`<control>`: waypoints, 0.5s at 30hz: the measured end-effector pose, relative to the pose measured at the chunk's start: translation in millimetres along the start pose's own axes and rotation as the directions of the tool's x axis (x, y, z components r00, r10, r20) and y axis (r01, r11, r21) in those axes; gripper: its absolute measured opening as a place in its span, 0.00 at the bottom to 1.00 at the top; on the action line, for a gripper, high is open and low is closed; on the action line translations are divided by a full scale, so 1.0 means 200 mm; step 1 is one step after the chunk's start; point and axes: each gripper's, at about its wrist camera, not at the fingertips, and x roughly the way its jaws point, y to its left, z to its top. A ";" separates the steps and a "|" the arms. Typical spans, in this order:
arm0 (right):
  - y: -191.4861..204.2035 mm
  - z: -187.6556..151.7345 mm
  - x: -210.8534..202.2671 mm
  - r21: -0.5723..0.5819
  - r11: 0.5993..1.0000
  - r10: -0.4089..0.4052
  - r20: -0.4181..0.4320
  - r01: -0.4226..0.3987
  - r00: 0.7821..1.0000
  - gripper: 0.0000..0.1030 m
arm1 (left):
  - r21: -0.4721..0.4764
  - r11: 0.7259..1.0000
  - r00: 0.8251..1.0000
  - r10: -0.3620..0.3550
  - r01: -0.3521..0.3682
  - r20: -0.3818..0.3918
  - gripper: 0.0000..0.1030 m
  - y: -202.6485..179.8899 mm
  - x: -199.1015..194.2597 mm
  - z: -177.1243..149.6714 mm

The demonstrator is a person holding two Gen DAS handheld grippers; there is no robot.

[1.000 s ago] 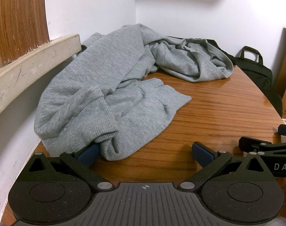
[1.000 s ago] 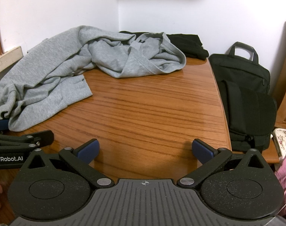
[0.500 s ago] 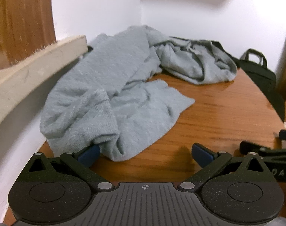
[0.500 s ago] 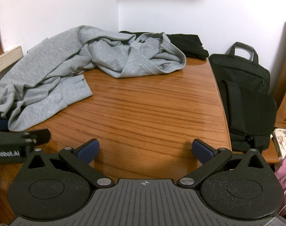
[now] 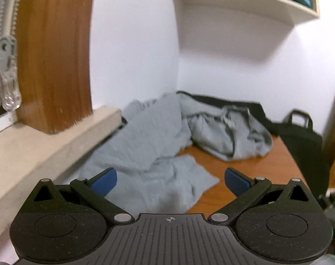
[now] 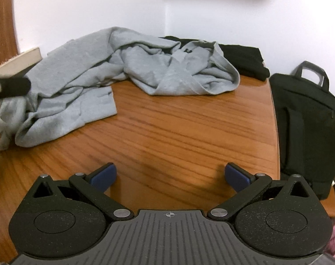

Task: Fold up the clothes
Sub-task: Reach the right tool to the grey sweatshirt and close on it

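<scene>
1. We see a grey sweatshirt lying crumpled on a wooden surface, heaped against the wall and corner from about 9 o'clock round to 12 o'clock in the right wrist view.
2. Our left gripper has its blue pads spread wide with nothing between them; it hangs above the garment's near flap, clear of the cloth.
3. Our right gripper is likewise spread and empty, over bare wood at 6 o'clock, well apart from the cloth.
4. We judge the main risk to be a pinch through several bunched layers at once, so that lifting drags the whole heap instead of one edge; the overlapping folds near 9 o'clock would cause that.
5. A second risk: the cloth beside the pale ledge could catch there, or a pull toward 3 o'clock could carry a trailing part off the surface edge by the black bag.
6. A folded black garment lies touching the sweatshirt at 1 o'clock and could be dragged along.
7. The sweatshirt's long axis runs roughly from 8 o'clock to 1 o'clock, with the neck opening and its label toward 12 o'clock and a flat flap pointing toward 6 o'clock.
</scene>
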 end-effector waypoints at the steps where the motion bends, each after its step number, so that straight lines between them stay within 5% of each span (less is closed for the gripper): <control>1: 0.00 0.00 0.00 0.000 1.000 0.000 0.000 0.000 1.000 1.00 | -0.009 1.000 1.000 -0.004 0.004 0.003 1.00 0.00 0.00 0.00; 6: -0.01 0.01 0.01 -0.014 1.000 0.023 -0.001 -0.023 1.000 1.00 | -0.004 1.000 1.000 0.003 -0.003 0.017 1.00 0.00 -0.01 0.01; 11: -0.07 0.05 0.04 -0.181 0.946 0.263 -0.049 -0.268 0.963 1.00 | 0.008 1.000 0.998 -0.006 0.005 0.070 1.00 0.00 -0.04 -0.01; 15: -0.15 0.10 0.08 -0.147 0.943 0.294 -0.059 -0.300 0.954 1.00 | -0.005 1.000 0.998 -0.015 0.015 0.062 1.00 0.01 -0.02 -0.02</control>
